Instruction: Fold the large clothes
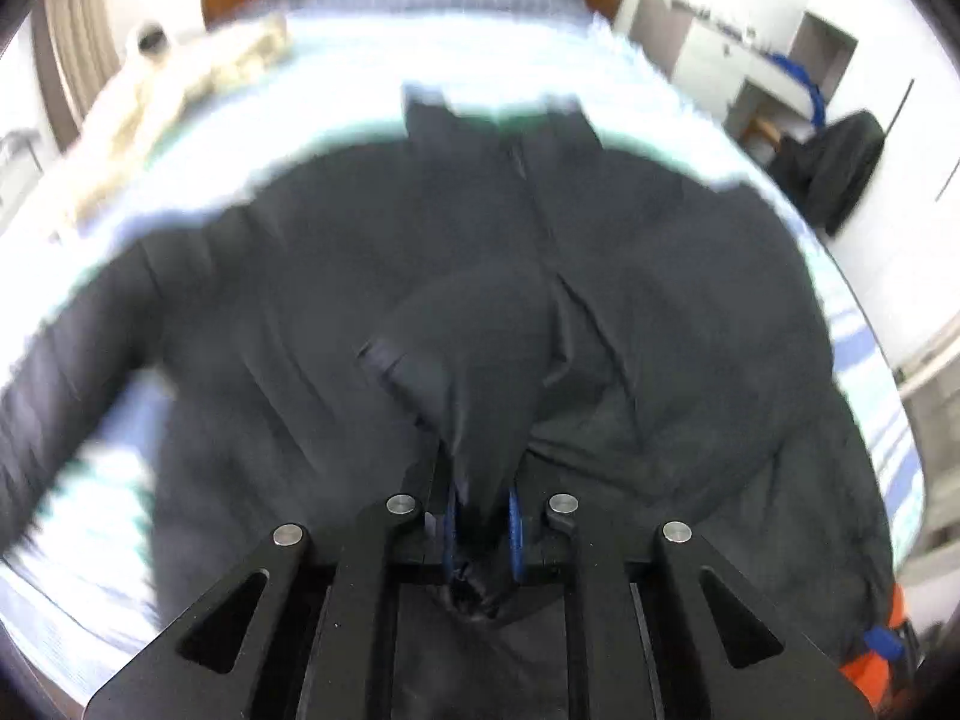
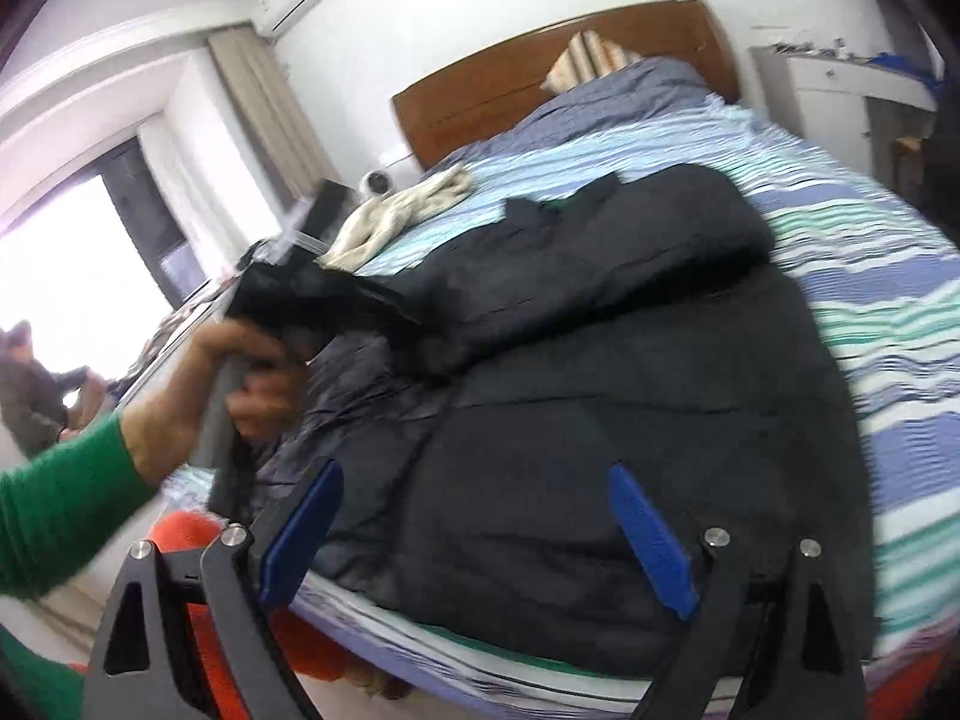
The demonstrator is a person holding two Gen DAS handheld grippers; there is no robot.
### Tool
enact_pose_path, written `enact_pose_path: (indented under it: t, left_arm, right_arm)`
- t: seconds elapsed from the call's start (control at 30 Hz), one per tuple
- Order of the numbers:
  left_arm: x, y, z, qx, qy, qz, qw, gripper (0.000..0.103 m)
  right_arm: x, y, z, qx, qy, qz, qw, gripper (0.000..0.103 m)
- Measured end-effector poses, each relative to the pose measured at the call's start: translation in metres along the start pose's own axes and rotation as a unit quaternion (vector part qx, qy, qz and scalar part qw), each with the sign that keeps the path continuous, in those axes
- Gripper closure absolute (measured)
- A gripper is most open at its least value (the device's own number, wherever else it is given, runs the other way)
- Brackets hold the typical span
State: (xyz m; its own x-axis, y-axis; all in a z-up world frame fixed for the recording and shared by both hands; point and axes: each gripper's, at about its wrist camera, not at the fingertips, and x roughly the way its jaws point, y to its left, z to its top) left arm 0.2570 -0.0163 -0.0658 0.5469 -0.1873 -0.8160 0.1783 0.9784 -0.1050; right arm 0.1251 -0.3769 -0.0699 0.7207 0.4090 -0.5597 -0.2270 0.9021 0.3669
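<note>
Two grippers are at work over a dark padded jacket [image 2: 630, 396] spread on a bed with a blue, green and white striped sheet [image 2: 852, 252]. The left gripper [image 1: 483, 525] is clamped on a bunch of the jacket's fabric, which rises in a peak from between its blue pads [image 1: 515, 531] (the left wrist view is blurred). In the right wrist view the person's left hand [image 2: 240, 378], in a green sleeve [image 2: 60, 516], is raised at the near left side of the bed, fist wrapped round the gripper's handle, and a sleeve or flap of the jacket stretches from it across the garment toward the far right. The right gripper [image 2: 480, 534] hovers above the jacket's near edge with its blue fingers [image 2: 651, 540] spread wide, holding nothing. A cream-coloured cloth [image 2: 402, 210] lies on the far left part of the sheet, apart from the jacket, with a wooden headboard [image 2: 510, 78] and a grey-blue quilt [image 2: 630, 90] beyond.
</note>
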Motion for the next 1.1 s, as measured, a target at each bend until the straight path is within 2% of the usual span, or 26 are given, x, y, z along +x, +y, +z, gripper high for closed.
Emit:
enact_pose_path:
  t: [0.1, 0.17, 0.2, 0.3, 0.37, 0.43, 0.5, 0.57, 0.67, 0.8, 0.83, 0.9, 0.93, 1.0, 1.1]
  left_arm:
    - [-0.007, 0.018, 0.032, 0.001, -0.05, 0.042, 0.9979, 0.091]
    - [0.006, 0.03, 0.043, 0.01, -0.066, 0.091, 0.9936, 0.091]
    - [0.019, 0.038, 0.046, 0.007, -0.06, 0.109, 0.9922, 0.091]
    - [0.054, 0.059, 0.039, -0.012, -0.031, 0.128, 0.9912, 0.091]
    - [0.071, 0.069, 0.025, -0.019, -0.026, 0.135, 0.9903, 0.089]
    - [0.081, 0.073, 0.015, -0.03, -0.026, 0.134, 0.9902, 0.085]
    - [0.087, 0.078, 0.004, -0.041, -0.029, 0.127, 0.9907, 0.079]
    - [0.09, 0.08, -0.004, -0.049, -0.033, 0.117, 0.9913, 0.076]
    - [0.1, 0.077, 0.004, -0.056, -0.038, 0.11, 0.9917, 0.075]
    - [0.107, 0.08, 0.002, -0.059, -0.041, 0.105, 0.9918, 0.074]
    - [0.108, 0.08, 0.002, -0.06, -0.043, 0.105, 0.9918, 0.074]
    - [0.109, 0.081, 0.001, -0.06, -0.047, 0.102, 0.9919, 0.073]
    - [0.109, 0.081, 0.001, -0.06, -0.05, 0.101, 0.9919, 0.073]
    - [0.11, 0.084, -0.001, -0.064, -0.055, 0.095, 0.9919, 0.073]
    - [0.111, 0.092, -0.003, -0.079, -0.06, 0.077, 0.9921, 0.072]
  right_arm:
    - [0.0, -0.02, 0.009, 0.02, 0.004, -0.015, 1.0, 0.011]
    - [-0.001, -0.028, 0.019, 0.031, -0.005, -0.021, 0.999, 0.011]
    - [0.003, -0.03, 0.026, 0.037, -0.011, -0.024, 0.999, 0.011]
    - [0.004, -0.036, 0.051, 0.046, -0.022, -0.039, 0.998, 0.012]
    - [0.006, -0.037, 0.075, 0.036, -0.026, -0.055, 0.998, 0.018]
    - [0.013, -0.04, 0.103, 0.018, -0.021, -0.083, 0.996, 0.047]
    - [0.029, -0.05, 0.136, 0.015, -0.006, -0.096, 0.995, 0.06]
    - [0.05, -0.064, 0.162, 0.019, 0.009, -0.1, 0.995, 0.06]
    - [0.097, -0.089, 0.194, 0.028, 0.022, -0.126, 0.991, 0.06]
    - [0.172, -0.124, 0.205, 0.037, 0.037, -0.128, 0.99, 0.06]
    - [0.197, -0.137, 0.199, 0.048, 0.065, -0.131, 0.988, 0.06]
    - [0.247, -0.164, 0.172, 0.067, 0.159, -0.149, 0.974, 0.062]
    - [0.254, -0.17, 0.161, 0.074, 0.165, -0.14, 0.974, 0.062]
    - [0.251, -0.169, 0.157, 0.069, 0.152, -0.143, 0.976, 0.062]
    - [0.245, -0.163, 0.162, 0.061, 0.179, -0.15, 0.97, 0.062]
